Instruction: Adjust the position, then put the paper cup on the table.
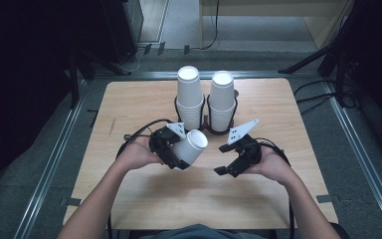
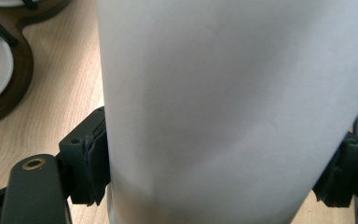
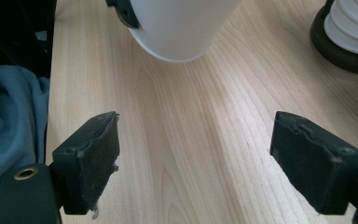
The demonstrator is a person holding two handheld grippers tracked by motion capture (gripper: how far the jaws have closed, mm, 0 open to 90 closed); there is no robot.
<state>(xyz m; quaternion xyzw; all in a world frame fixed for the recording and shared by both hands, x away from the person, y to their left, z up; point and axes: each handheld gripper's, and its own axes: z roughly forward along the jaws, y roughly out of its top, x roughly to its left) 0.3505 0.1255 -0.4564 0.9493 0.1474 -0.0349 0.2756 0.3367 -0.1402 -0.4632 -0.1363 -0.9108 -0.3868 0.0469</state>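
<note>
Pale wooden table (image 1: 144, 199), grey carpeted floor (image 1: 358, 164)

A light wooden table (image 1: 144, 104) with rounded corners stands on grey carpet (image 1: 258, 35). Metal rails (image 1: 52, 159) run along the floor on both sides and behind the table. Black stand legs (image 1: 308, 59) and cables (image 1: 323, 94) lie at the right. A pale wooden cabinet (image 1: 273, 10) sits at the back. The left side is dark.

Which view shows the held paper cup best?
High view: the whole paper cup shows, tilted, clamped in the left gripper. The left gripper view gives just its white wall between the pads; the right gripper view catches one end of it.
</note>
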